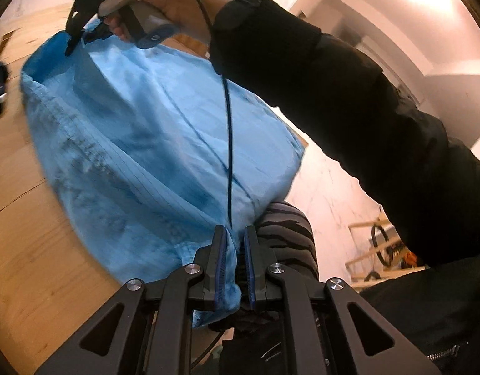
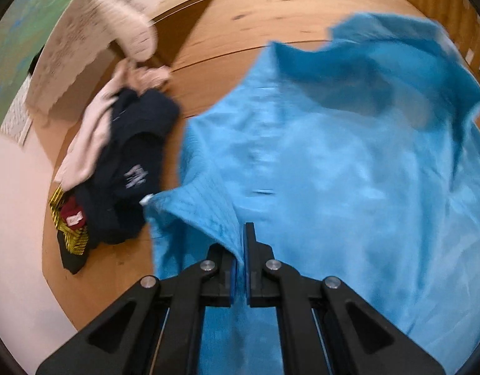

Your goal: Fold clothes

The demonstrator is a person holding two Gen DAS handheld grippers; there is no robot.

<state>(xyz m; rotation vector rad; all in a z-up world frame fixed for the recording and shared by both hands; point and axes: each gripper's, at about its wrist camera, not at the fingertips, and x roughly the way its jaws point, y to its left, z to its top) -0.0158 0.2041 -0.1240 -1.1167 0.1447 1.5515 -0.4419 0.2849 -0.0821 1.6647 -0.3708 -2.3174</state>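
Wooden worktop [image 2: 271, 15] lies under your soft, light blue shirt [image 2: 333, 156]; left gripper [image 1: 233, 250] and right gripper [image 2: 241, 250] both pinch its edge, so hold two corners

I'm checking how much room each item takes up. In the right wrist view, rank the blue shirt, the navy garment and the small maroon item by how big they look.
1. Blue shirt, though it is nearest the camera.
2. Navy garment.
3. Maroon item, part buried in the pile.
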